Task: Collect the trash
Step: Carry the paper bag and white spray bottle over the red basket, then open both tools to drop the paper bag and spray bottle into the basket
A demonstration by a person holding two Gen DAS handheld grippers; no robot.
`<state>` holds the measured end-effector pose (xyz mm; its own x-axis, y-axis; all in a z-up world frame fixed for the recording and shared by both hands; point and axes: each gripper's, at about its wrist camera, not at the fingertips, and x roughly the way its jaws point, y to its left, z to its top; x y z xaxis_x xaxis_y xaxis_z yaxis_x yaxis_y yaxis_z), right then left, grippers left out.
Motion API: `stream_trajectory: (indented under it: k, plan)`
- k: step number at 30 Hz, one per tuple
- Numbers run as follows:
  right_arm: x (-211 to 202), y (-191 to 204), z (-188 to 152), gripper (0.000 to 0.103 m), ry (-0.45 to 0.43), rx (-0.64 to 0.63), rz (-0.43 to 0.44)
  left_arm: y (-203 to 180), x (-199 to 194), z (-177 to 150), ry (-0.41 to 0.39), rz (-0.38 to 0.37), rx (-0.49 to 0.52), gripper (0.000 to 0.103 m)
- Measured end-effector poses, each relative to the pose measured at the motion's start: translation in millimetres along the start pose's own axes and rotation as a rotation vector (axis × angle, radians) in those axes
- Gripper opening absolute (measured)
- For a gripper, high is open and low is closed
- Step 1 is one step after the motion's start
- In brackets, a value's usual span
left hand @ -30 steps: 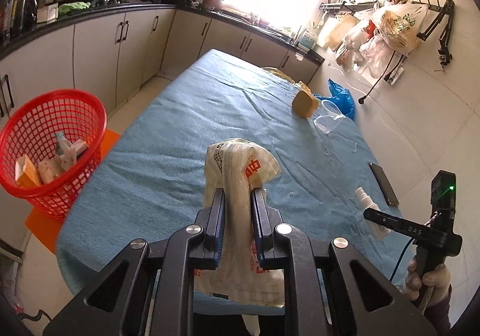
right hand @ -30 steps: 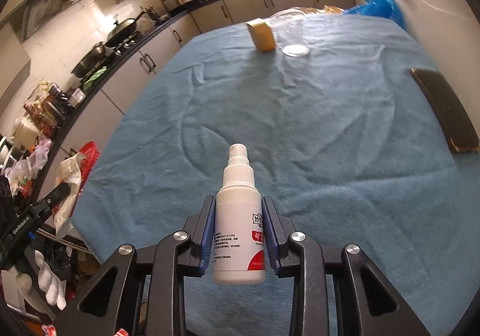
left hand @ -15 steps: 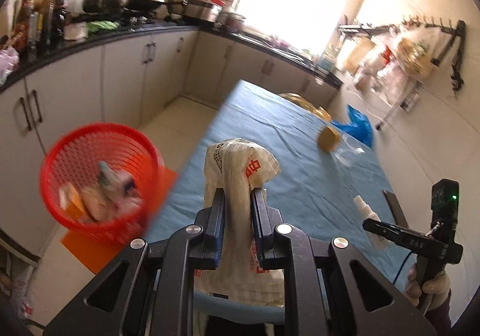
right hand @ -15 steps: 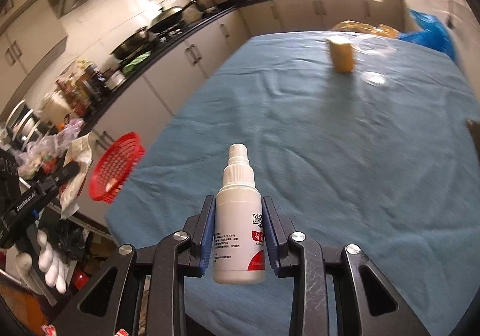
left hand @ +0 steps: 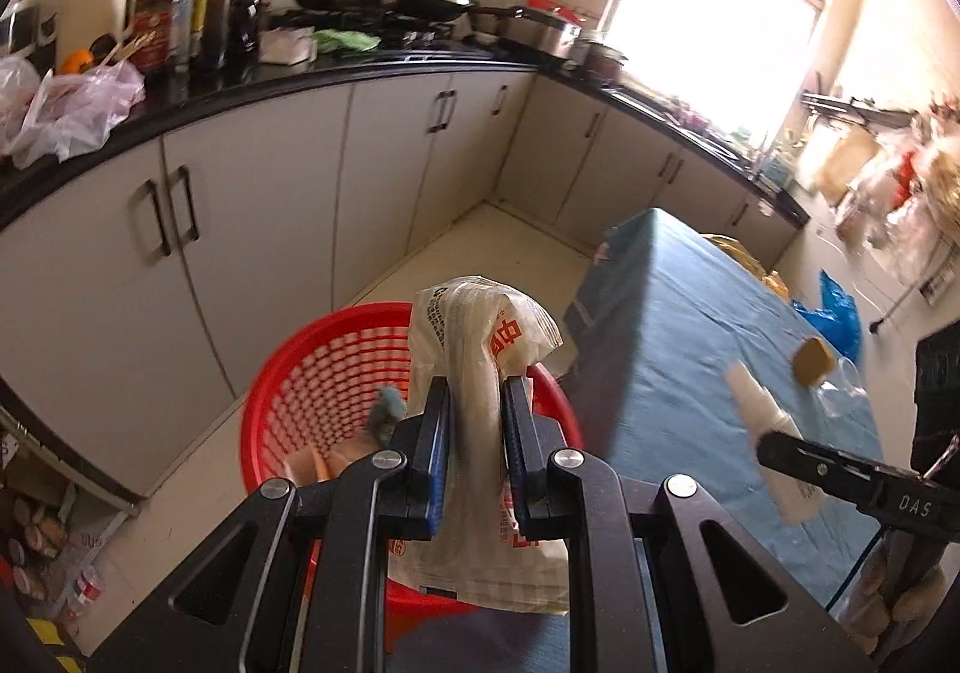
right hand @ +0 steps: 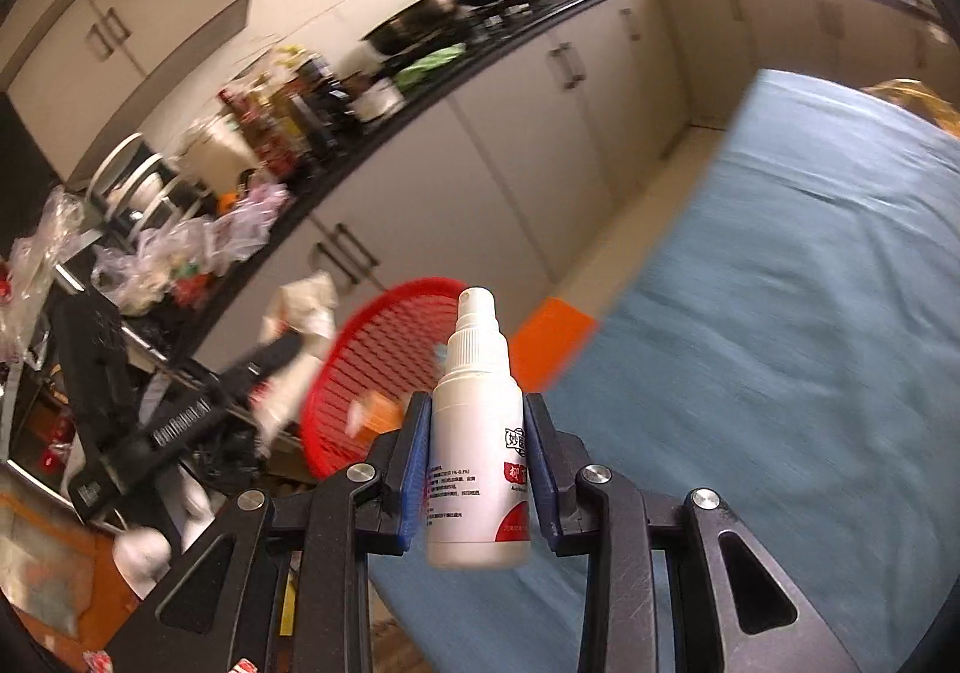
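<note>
Left gripper [left hand: 474, 415] clamped on wrapper [left hand: 480, 337] above red basket [left hand: 312, 373], right gripper [right hand: 477, 445] clamped on spray bottle [right hand: 477, 433] near table [right hand: 810, 283] edge; best centred over basket before opening, one at a time.

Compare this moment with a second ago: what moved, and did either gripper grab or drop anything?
Both grippers swung off the blue table toward the red basket; it now sits right under the left gripper and just ahead of the right gripper. Nothing was grabbed or dropped: the left stays clamped on the plastic bag, the right on the spray bottle.
</note>
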<state>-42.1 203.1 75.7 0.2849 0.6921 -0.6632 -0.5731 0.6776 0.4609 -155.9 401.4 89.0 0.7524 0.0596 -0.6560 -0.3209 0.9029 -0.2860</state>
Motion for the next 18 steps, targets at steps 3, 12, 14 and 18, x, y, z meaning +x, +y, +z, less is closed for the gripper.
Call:
stream_trajectory:
  k: [3, 12, 14, 18]
  plan:
    - [34, 14, 12, 0.033, 0.023, 0.004, 0.057, 11, 8, 2, 0.013, 0.009, -0.02, 0.016]
    - [75, 17, 23, 0.049, 0.008, 0.064, 0.137, 27, 17, -1, 0.018, -0.002, -0.081, 0.049]
    - [66, 11, 23, 0.051, -0.007, 0.063, 0.119, 26, 14, -3, 0.01, 0.008, -0.078, 0.049]
    - [40, -4, 17, 0.055, -0.04, 0.035, 0.032, 16, 6, -6, -0.006, 0.037, -0.074, 0.055]
